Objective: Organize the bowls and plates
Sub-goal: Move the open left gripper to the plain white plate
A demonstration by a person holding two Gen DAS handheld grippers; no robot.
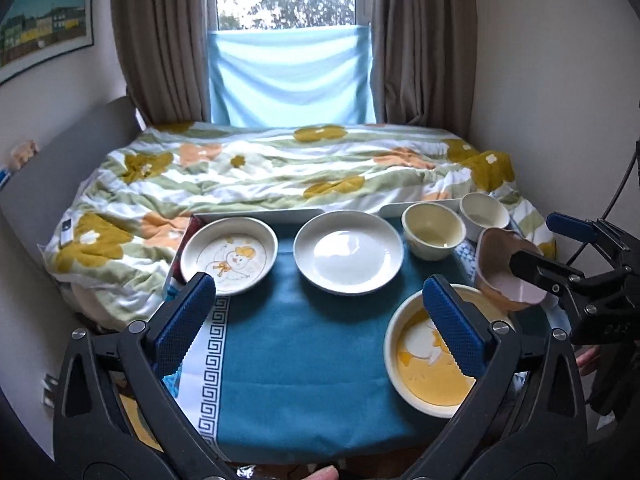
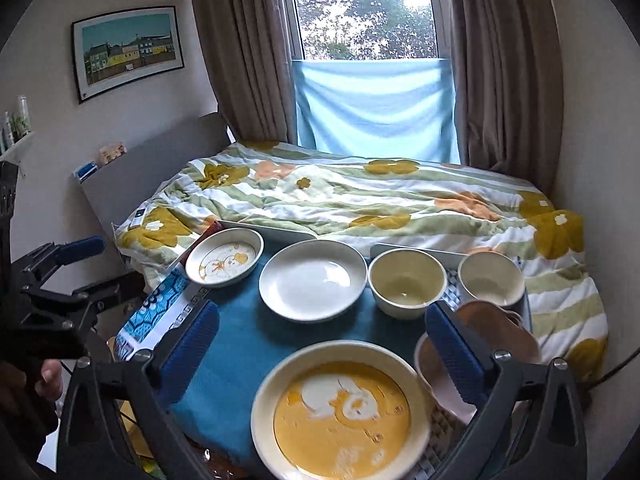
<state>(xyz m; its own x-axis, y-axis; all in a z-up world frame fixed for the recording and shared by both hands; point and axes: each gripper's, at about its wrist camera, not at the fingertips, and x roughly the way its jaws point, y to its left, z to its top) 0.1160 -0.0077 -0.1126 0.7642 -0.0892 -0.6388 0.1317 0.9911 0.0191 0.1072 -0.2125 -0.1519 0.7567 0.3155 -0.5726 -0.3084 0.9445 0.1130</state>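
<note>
On a teal cloth (image 1: pixel 288 344) stand a duck-print plate (image 1: pixel 229 254), a plain white plate (image 1: pixel 348 252), a cream bowl (image 1: pixel 433 236), a white bowl (image 1: pixel 484 210) and a yellow duck plate (image 1: pixel 432 356). My left gripper (image 1: pixel 316 328) is open and empty above the cloth. My right gripper (image 2: pixel 320 352) is open; its right finger (image 2: pixel 456 356) is inside a tilted pink bowl (image 2: pixel 500 328), whose rim sits by that finger. In the left wrist view the pink bowl (image 1: pixel 508 268) hangs at the right gripper's finger (image 1: pixel 532 268). The yellow duck plate (image 2: pixel 340 408) lies below the right gripper.
A bed with a flowered duvet (image 1: pixel 280 168) lies behind the table. Two flat silver devices (image 1: pixel 260 216) rest at the table's far edge. Curtains and a window stand at the back, a framed picture (image 2: pixel 128 50) on the left wall.
</note>
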